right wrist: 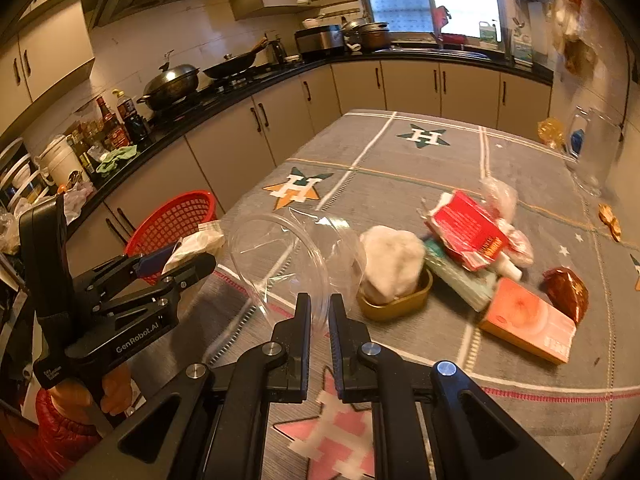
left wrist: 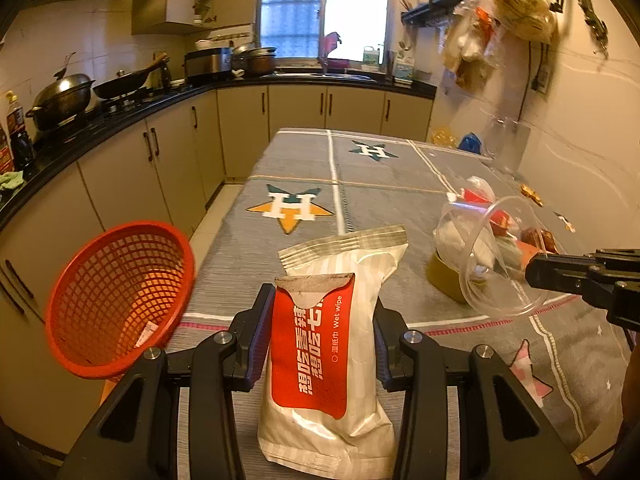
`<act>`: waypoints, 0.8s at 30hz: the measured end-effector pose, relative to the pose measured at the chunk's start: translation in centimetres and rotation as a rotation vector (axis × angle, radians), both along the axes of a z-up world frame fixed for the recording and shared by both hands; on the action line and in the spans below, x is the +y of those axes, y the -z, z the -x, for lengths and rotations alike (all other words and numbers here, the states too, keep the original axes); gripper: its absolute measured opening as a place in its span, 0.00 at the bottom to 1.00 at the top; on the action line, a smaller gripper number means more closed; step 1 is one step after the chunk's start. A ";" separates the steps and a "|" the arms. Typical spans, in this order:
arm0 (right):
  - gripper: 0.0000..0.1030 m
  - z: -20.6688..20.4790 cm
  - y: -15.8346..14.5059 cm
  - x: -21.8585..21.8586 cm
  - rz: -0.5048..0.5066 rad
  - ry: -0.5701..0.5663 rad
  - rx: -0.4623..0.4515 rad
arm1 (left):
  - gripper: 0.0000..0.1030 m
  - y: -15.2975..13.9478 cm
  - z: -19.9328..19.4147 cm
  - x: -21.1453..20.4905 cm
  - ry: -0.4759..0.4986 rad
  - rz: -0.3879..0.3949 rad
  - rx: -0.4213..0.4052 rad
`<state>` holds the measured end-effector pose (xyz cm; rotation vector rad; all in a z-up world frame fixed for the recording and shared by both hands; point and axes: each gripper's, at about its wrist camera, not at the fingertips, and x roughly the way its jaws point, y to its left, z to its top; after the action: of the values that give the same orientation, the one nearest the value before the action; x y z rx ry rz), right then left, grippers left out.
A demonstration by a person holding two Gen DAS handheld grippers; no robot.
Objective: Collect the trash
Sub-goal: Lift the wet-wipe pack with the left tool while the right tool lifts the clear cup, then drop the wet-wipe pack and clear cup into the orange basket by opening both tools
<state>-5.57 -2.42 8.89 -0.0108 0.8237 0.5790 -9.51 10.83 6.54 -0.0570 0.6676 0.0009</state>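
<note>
In the left wrist view my left gripper is shut on a white wet-wipe packet with a red label, held upright over the near table edge. A red mesh basket sits tilted just left of it, beyond the table edge. My right gripper is shut on the rim of a clear plastic lid, lifted above the cloth. The same lid and the right gripper appear at the right of the left wrist view. The left gripper with the packet is near the basket.
On the grey star-patterned tablecloth lies a trash pile: a gold tray with a white wad, a red carton, an orange box and a brown wrapper. A glass jar stands far right. Kitchen counters run along the left.
</note>
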 end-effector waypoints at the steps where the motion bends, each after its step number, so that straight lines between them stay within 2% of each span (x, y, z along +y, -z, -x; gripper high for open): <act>1: 0.10 0.0 0.0 0.2 0.001 -0.005 0.000 | 0.40 -0.1 0.1 0.4 -0.009 0.002 -0.002; 12: 0.10 -1.1 -0.2 4.8 0.004 -0.076 0.009 | 0.40 -0.9 0.6 5.0 -0.106 0.012 -0.028; 24: 0.10 -2.7 -1.6 12.2 -0.013 -0.182 0.013 | 0.40 -1.9 1.6 13.6 -0.281 0.017 -0.046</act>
<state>-2.91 9.78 10.53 -0.0707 0.8365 0.7569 -11.06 24.39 8.49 -0.1667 0.6097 0.2636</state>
